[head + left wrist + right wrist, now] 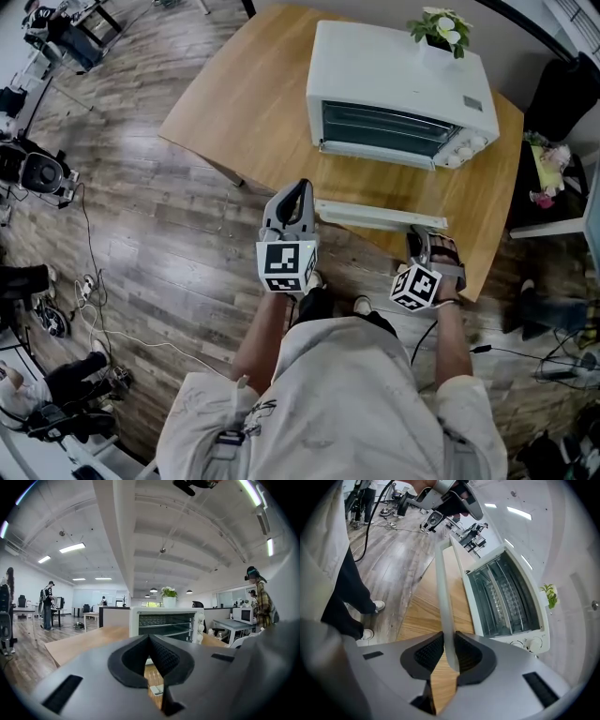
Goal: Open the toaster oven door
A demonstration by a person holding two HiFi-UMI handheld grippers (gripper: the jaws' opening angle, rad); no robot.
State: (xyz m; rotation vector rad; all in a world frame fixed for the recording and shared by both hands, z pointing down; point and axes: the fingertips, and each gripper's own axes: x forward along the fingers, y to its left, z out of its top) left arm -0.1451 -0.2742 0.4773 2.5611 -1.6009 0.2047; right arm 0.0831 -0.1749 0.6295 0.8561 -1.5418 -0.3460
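A white toaster oven stands on the wooden table, its door folded down flat toward me and its racks showing. My right gripper is shut on the right end of the door's pale handle bar. In the right gripper view the handle bar runs between both pads of the right gripper, with the toaster oven beyond. My left gripper hovers by the bar's left end, its tips shut on nothing. The left gripper points at the toaster oven.
A potted plant sits on the oven's top right corner. The table's front edge is right by my feet. Cables and equipment lie on the wood floor at the left. People and desks stand far off in the room.
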